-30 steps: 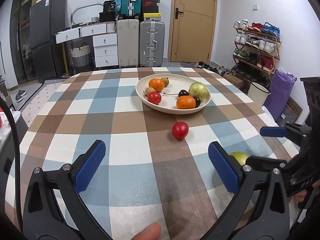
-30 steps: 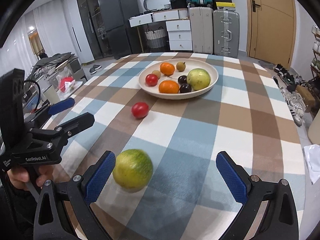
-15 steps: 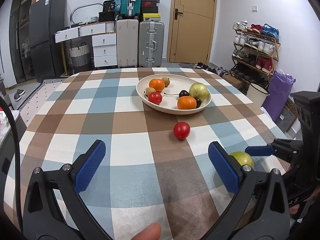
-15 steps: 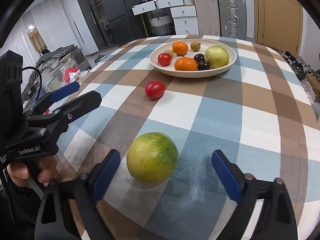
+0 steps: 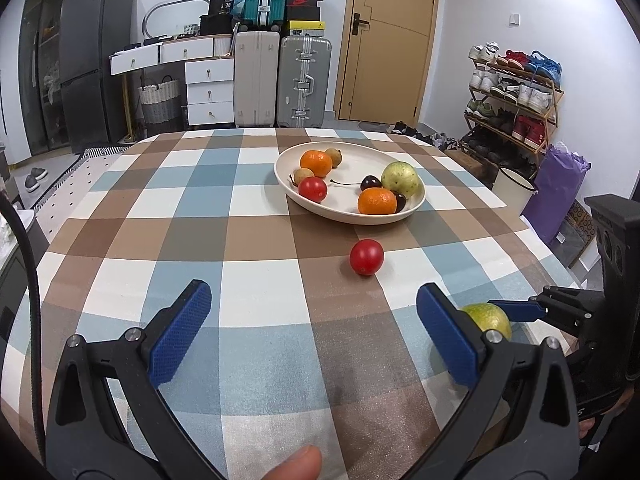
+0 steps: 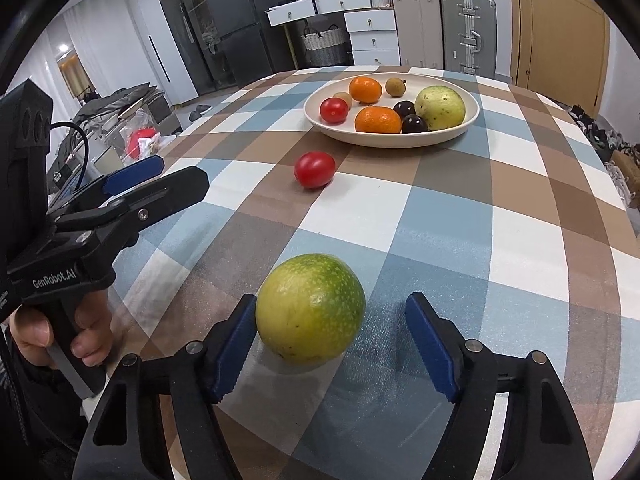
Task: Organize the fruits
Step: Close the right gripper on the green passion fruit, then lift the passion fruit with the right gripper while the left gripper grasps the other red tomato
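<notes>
A round green-yellow fruit point(image 6: 310, 308) lies on the checked tablecloth between the blue pads of my right gripper point(image 6: 331, 302). Its jaws are closing: the left pad is at the fruit's side, while the right pad point(image 6: 430, 344) still stands apart. In the left wrist view the same fruit point(image 5: 490, 316) peeks out behind my finger, with the right gripper point(image 5: 516, 309) around it. My left gripper point(image 5: 312, 296) hovers open over bare cloth, holding nothing. A red tomato point(image 5: 366, 257) point(image 6: 315, 169) lies loose in front of the cream plate point(image 5: 348, 218) point(image 6: 384, 142), which holds oranges, a tomato, dark cherries and a pale green fruit.
A person's hand point(image 6: 88, 336) holds the left gripper point(image 6: 156, 176) at the table's left edge. Beyond the table are suitcases point(image 5: 304, 80), white drawers point(image 5: 210, 88), a shoe rack point(image 5: 516, 96), a bin point(image 5: 514, 190) and a purple bag point(image 5: 556, 192).
My right gripper has come down and forward around the green fruit and its jaws have narrowed. The left gripper has stayed in place, open.
</notes>
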`<action>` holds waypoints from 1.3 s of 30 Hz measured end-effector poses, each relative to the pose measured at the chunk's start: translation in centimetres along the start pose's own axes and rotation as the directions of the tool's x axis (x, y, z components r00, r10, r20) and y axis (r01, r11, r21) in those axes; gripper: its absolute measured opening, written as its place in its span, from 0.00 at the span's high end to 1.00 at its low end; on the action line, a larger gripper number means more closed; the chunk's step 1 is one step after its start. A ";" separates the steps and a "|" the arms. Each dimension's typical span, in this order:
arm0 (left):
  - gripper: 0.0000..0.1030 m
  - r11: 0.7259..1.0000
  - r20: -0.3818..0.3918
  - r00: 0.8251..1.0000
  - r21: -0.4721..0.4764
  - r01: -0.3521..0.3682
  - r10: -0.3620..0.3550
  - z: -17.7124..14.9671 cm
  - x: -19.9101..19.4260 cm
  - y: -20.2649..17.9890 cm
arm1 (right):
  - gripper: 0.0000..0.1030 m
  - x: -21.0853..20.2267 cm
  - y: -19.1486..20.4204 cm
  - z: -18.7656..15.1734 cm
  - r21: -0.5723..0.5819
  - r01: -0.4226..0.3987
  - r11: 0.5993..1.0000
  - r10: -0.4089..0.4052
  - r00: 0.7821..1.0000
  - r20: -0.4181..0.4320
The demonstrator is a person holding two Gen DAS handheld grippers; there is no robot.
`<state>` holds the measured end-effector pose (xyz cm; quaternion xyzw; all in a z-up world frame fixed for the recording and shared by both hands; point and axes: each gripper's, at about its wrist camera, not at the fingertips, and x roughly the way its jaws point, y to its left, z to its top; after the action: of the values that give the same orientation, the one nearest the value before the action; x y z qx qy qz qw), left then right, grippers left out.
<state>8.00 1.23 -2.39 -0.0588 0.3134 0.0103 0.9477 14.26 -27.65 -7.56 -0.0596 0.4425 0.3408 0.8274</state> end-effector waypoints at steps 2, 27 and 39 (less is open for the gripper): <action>0.01 1.000 -0.004 1.000 -0.004 0.001 -0.001 -0.1 0.1 0.0 | 0.26 0.0 -0.1 0.0 0.004 -0.009 1.000 0.009 1.000 -0.003; 0.01 0.999 -0.048 0.998 -0.003 0.042 -0.042 -0.5 1.0 -0.1 | 0.51 -0.4 -1.9 2.8 0.031 -0.051 0.998 0.048 0.995 0.083; 0.01 0.998 -0.095 0.994 -0.001 0.058 -0.058 0.8 3.3 -0.3 | 0.51 -0.5 -4.5 5.9 0.038 -0.062 0.997 0.057 0.990 0.130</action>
<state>11.14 0.93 -3.67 -0.0674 0.3564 -0.0203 0.9317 20.98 -28.97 -4.54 -0.0069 0.3970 0.3591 0.8446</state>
